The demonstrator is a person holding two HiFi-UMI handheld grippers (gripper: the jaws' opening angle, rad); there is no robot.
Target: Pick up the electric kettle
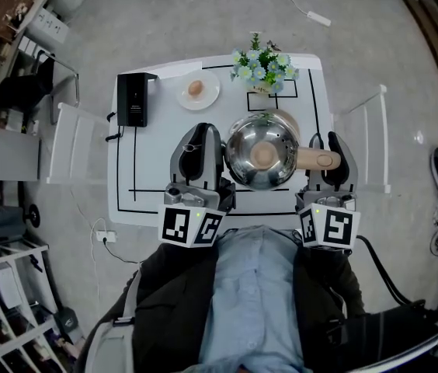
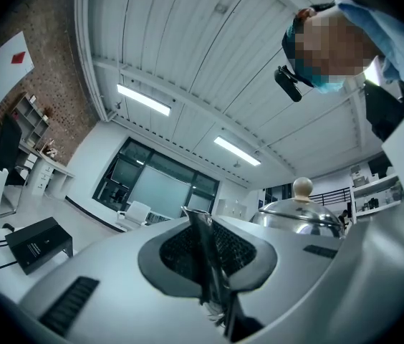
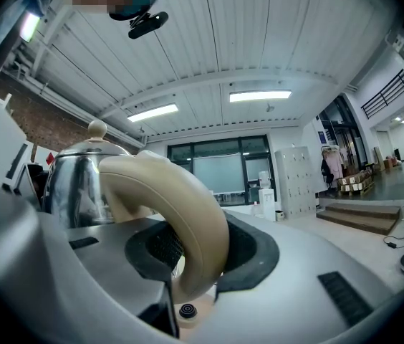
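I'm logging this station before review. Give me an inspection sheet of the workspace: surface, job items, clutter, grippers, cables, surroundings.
Surface: white table with black lines.
Job's things: steel electric kettle with beige handle, between both grippers.
Clutter: black box, plate holding a brown egg-like item, flowers at the far edge.
Grippers: left hand-held gripper shut on what looks like the thin metal spout; right hand-held gripper shut on the handle.
Cables: black cord by the box; power strip on floor; white cord beyond table.
Surroundings: white chairs on either side; shelving at left.
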